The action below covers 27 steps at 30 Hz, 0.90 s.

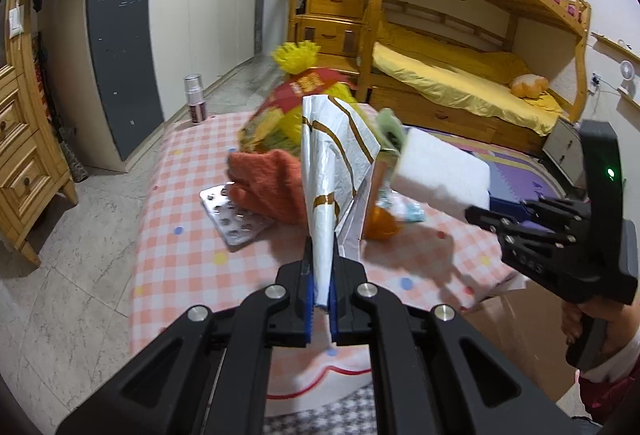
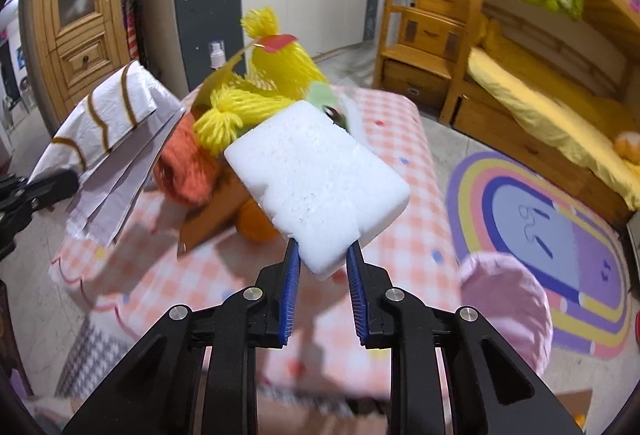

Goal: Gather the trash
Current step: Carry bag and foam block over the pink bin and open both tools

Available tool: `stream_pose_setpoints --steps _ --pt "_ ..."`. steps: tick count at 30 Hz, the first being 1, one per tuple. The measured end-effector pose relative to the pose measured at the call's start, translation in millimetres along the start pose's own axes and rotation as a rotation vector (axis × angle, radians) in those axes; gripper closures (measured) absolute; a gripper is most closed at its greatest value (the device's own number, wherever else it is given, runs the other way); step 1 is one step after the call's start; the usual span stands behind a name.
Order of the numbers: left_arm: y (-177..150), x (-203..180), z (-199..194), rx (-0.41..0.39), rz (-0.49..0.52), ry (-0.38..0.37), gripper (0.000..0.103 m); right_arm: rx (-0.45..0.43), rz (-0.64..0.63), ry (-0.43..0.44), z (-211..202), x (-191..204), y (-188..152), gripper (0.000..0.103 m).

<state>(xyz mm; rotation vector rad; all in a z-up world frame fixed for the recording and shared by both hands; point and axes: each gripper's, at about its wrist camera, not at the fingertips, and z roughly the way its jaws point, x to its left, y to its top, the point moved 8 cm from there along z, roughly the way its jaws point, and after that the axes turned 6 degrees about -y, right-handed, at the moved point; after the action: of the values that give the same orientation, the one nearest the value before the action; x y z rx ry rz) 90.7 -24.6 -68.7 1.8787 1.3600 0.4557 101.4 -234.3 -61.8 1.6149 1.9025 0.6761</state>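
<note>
The foam block point(image 2: 316, 175) could have slipped free: the right hand-held gripper point(image 2: 323, 267) pinched only its near corner, the rest jutting forward and up past the fingertips, so a quick swing or a knock against the yellow yarn toy point(image 2: 280, 71) behind it might have levered it out. The crushed dents at the pads suggested a soft, crumbly hold. The left hand-held gripper point(image 1: 322, 287) was clenched on the bottom edge of a white-and-brown wrapper point(image 1: 336, 163), which stood up tall and floppy; it could have sagged or brushed the clutter on the counter point(image 1: 188, 235).

The block sat between the right pads, raised above the checked cloth, just in front of the toy and the orange glove point(image 2: 184, 171). The wrapper rose from the left jaws, apart from the block. More litter, including a blister pack point(image 1: 236, 215), lay on the counter beyond.
</note>
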Motion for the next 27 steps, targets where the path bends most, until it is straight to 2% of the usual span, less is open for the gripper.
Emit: stream_pose_setpoints --steps 7,13,19,27 --pt "-6 -60 16 0.02 0.068 -0.103 0.1 0.0 0.098 -0.066 -30 -45 -33 0.078" --pt "-1 -115 43 0.048 0.153 -0.164 0.1 0.011 0.214 -0.146 -43 -102 -62 0.078" --pt "5 -177 84 0.09 0.25 -0.224 0.1 0.059 0.347 -0.231 -37 -165 -96 0.077" --pt "11 -238 143 0.142 0.34 -0.263 0.1 0.146 0.464 -0.308 -11 -223 -141 0.077"
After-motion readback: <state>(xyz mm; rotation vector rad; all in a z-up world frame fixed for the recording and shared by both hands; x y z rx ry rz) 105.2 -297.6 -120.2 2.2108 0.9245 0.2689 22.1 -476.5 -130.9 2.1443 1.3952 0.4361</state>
